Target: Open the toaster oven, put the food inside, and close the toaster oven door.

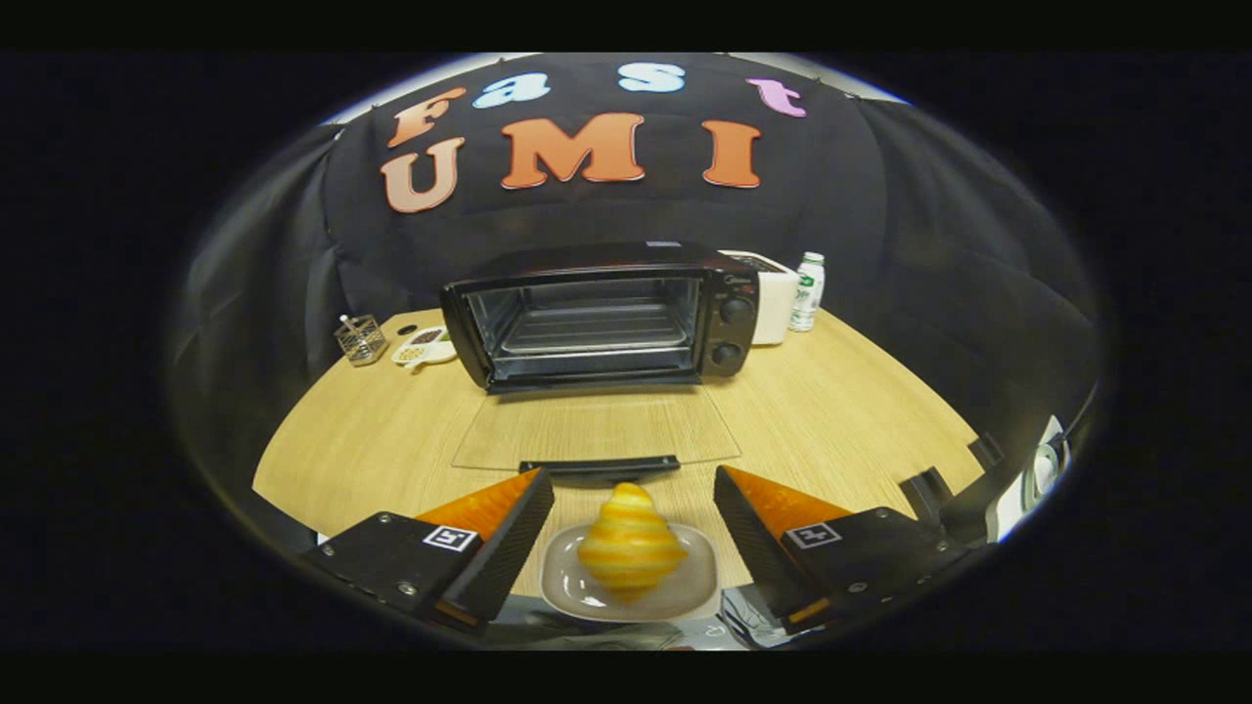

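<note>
A yellow-and-orange striped croissant (631,544) lies on a small pale plate (696,587) at the near edge of the wooden bench (841,420). It sits between the two fingers of the tool (634,489), whose jaws stand wide apart, one on either side of the plate, and neither finger touches the pastry.

Just beyond the croissant is the black handle (599,465) of the toaster oven's glass door (597,428), which is folded fully down and lies flat on the bench. Behind it the black toaster oven (599,315) stands open toward the far edge of the bench, its wire rack (592,332) bare and two knobs (734,332) on its right side.

To the oven's left are a small dish of bits (424,348) and a wire holder (361,339). To its right are a white appliance (775,298) and a small bottle (807,291).
</note>
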Demonstrator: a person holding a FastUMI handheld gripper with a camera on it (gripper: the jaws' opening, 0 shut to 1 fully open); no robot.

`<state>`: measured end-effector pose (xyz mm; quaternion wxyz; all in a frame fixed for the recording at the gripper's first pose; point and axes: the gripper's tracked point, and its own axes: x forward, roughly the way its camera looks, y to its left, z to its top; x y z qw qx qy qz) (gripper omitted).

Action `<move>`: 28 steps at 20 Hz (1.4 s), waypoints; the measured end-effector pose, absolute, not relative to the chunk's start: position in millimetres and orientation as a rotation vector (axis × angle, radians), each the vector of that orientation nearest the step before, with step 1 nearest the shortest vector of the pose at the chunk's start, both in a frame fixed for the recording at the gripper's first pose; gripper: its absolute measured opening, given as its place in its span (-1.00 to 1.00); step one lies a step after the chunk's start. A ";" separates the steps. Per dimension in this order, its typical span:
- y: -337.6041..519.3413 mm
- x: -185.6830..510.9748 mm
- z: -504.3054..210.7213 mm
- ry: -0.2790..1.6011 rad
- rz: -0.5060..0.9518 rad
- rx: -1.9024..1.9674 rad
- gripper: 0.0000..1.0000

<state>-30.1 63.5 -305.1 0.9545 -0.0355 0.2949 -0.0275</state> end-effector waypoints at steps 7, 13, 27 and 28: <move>53.1 -86.0 -349.4 0.687 -0.130 -0.036 0.97; 60.4 -102.4 -389.8 0.751 -0.132 -0.081 0.97; 57.4 -97.1 -423.5 0.796 -0.128 -0.066 0.31; 54.0 -96.0 -424.8 0.794 -0.136 -0.073 0.09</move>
